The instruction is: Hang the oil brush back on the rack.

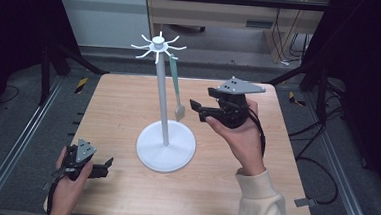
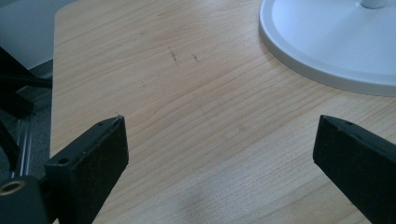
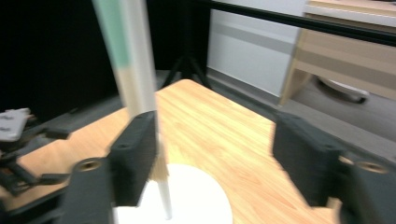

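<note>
A white stand rises from a round base (image 1: 166, 146) at the table's middle, its pole topped by a ring of curved hooks (image 1: 158, 44). From one hook hangs a long utensil (image 1: 175, 81) with a green handle and a pale head. My right gripper (image 1: 196, 111) is held in the air just right of that head, open, with nothing between its jaws. In the right gripper view the utensil (image 3: 114, 42) and the pole pass by the left jaw, outside the gap of the right gripper (image 3: 215, 121). My left gripper (image 1: 108, 166) rests open near the table's front left; the left gripper (image 2: 222, 123) faces bare wood.
The wooden table (image 1: 118, 108) has rounded corners and sits inside a dark metal frame. The stand's base (image 2: 327, 46) lies just beyond the left gripper's jaws. Cables trail on the floor at the right. A pale wooden cabinet (image 3: 345, 51) stands behind the table.
</note>
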`<state>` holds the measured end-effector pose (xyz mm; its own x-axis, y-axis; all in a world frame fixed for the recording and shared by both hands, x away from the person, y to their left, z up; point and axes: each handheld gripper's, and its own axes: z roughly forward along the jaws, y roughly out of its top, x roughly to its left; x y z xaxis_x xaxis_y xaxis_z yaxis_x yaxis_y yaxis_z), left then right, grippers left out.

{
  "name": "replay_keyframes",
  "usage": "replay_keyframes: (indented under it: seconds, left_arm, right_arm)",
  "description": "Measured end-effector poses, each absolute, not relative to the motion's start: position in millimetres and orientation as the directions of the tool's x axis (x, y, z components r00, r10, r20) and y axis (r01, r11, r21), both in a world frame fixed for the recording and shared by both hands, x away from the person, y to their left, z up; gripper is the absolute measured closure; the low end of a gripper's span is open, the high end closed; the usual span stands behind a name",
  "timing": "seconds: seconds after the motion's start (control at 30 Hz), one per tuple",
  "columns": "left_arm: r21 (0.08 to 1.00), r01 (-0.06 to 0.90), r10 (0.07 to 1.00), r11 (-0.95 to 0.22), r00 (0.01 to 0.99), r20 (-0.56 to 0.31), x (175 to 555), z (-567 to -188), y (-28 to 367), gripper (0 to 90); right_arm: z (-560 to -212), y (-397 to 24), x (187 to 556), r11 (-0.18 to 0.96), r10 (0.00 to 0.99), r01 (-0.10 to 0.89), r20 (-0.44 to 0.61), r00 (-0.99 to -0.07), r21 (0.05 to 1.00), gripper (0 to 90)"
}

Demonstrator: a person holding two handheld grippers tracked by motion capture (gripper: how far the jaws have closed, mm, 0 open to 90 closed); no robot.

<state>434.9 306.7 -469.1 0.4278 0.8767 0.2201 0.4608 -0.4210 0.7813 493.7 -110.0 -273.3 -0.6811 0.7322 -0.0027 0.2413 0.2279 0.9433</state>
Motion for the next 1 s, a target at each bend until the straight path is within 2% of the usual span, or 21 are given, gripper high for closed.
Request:
replay_keyframes:
  seconds: [0.07, 0.17, 0.4, 0.7, 1.0]
  left_arm:
    - [0.783, 0.458, 0.877, -0.421, 0.425, 0.223, 434.9, -468.7, 307.1, 3.0]
    - [0.787, 0.455, 0.88, -0.416, 0.421, 0.222, 435.1, -468.1, 307.6, 2.9]
    - [0.796, 0.444, 0.882, -0.411, 0.414, 0.224, 434.2, -466.9, 308.3, 2.9]
    - [0.795, 0.436, 0.876, -0.421, 0.423, 0.232, 432.8, -466.1, 305.9, 2.8]
    - [0.797, 0.438, 0.878, -0.417, 0.422, 0.228, 433.1, -465.8, 307.4, 2.8]
  right_arm:
    - [-274.1, -113.3, 496.0, 0.236, 0.747, 0.249, -0.012, -0.664, 0.939, 27.2]
    - [-274.8, -118.0, 497.6, 0.244, 0.767, 0.244, -0.033, -0.641, 0.939, 19.4]
    - [-278.0, -124.7, 501.2, 0.262, 0.783, 0.242, -0.059, -0.619, 0.934, 11.4]
    - [-284.6, -149.3, 508.2, 0.231, 0.828, 0.259, -0.05, -0.558, 0.938, 9.2]
    - [-294.3, -173.1, 514.8, 0.194, 0.872, 0.279, -0.035, -0.488, 0.941, 10.7]
